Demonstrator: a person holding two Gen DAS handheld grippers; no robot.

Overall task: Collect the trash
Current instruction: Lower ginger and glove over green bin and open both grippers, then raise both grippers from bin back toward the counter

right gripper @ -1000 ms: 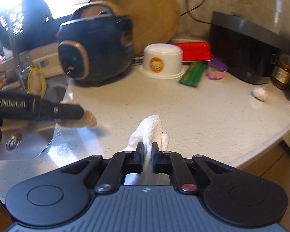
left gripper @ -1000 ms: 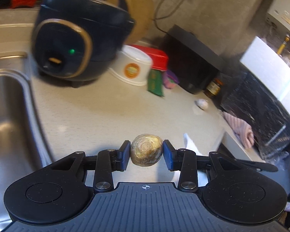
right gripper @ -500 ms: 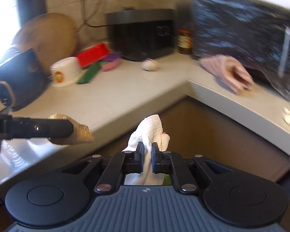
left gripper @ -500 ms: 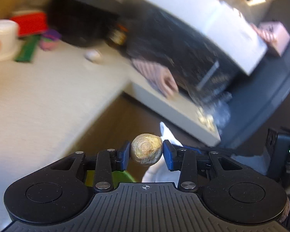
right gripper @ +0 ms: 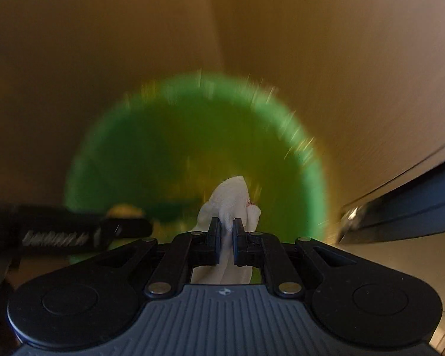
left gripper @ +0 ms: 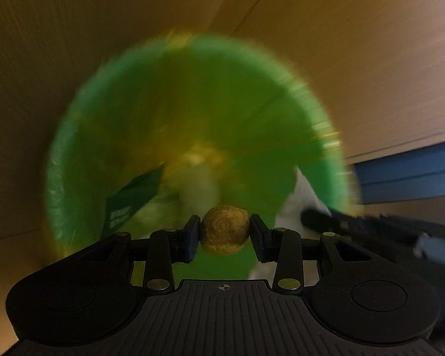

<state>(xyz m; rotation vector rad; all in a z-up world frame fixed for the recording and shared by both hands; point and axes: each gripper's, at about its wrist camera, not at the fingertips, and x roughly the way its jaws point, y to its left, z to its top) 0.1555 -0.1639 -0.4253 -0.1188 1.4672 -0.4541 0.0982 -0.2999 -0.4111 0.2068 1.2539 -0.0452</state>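
Note:
A round green bin (left gripper: 252, 112) fills the left wrist view, blurred, seen from above. My left gripper (left gripper: 225, 230) is shut on a brownish round scrap with a spiral cut face (left gripper: 225, 230) and hangs over the bin's near side. Inside the bin lie a dark green packet (left gripper: 133, 198) and pale scraps (left gripper: 200, 190). In the right wrist view the same green bin (right gripper: 169, 154) lies below. My right gripper (right gripper: 226, 227) is shut on a crumpled white tissue (right gripper: 233, 198) above it. The left gripper's body (right gripper: 62, 234) shows at the left there, the right gripper's body (left gripper: 370, 225) at the right of the left view.
Brown wooden cabinet fronts (left gripper: 103, 29) stand behind and around the bin. A blue-grey edge (left gripper: 406, 178) runs along the right. The cabinet panels (right gripper: 341, 59) close in around the bin on the far side.
Both grippers swung off the worktop, past its edge, and dropped down over the green bin, tilting to point steeply downward. Each still holds its item.

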